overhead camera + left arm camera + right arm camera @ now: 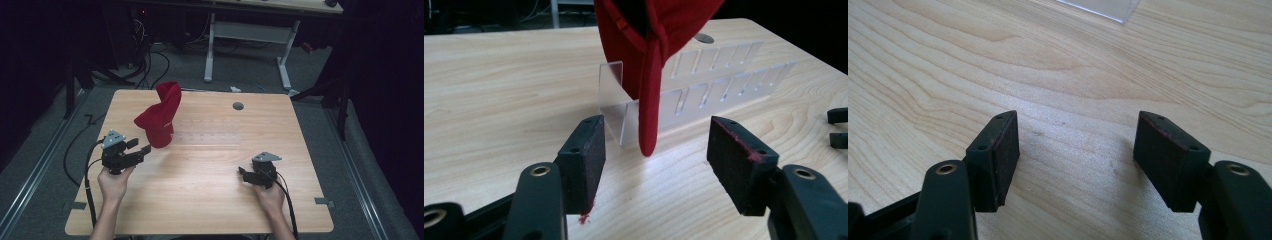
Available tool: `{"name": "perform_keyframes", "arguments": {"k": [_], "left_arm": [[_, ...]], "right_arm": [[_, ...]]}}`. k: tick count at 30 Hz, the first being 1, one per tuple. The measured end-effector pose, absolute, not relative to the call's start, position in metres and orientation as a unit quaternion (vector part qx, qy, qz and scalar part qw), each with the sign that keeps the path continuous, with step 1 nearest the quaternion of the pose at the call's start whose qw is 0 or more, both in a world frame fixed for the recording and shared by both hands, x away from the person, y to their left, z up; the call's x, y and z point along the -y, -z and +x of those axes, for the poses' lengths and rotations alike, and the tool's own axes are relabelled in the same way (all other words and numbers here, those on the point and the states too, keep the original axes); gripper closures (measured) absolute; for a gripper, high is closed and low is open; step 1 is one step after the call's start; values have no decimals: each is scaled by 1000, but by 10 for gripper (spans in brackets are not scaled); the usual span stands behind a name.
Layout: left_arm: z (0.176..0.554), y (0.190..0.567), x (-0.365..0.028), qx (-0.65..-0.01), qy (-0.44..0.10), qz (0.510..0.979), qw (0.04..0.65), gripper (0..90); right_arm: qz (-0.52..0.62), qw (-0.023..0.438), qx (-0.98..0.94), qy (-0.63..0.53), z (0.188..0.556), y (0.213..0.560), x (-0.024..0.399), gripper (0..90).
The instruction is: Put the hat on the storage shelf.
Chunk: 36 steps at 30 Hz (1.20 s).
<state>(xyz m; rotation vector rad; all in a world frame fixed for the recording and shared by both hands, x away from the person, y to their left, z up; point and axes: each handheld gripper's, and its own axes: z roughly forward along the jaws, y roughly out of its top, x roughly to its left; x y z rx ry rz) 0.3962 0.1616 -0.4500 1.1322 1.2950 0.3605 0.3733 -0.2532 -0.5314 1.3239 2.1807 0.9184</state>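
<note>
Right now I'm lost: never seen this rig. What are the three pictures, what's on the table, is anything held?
No robot here. A person sits at a wooden table and holds a hand-held pair of tongs in each hand: the left tongs and the right tongs.

The high view comes from a fixed camera above the person, looking forward and down. The other two come from cameras riding on the tongs, each looking along its own two black jaws.

On the table lies a clear plastic rack with a row of slots. A red cap stands on the rack's near end, its brim hanging down just ahead of the left tongs. A small grey disc is set in the tabletop farther back.

Nothing is held. Both tongs are open, over bare wood.
</note>
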Motion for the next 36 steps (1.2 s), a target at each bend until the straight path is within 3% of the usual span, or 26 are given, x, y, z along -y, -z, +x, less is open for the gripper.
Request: {"name": "perform_keyframes", "arguments": {"k": [7, 36], "left_arm": [[384, 458, -154, -554, -186, 522, 621, 393], [363, 496, -107, -535, -117, 564, 618, 361]], "right_arm": [[477, 214, -786, -331, 373, 531, 253, 350], [478, 213, -785, -331, 373, 531, 253, 346]]}}
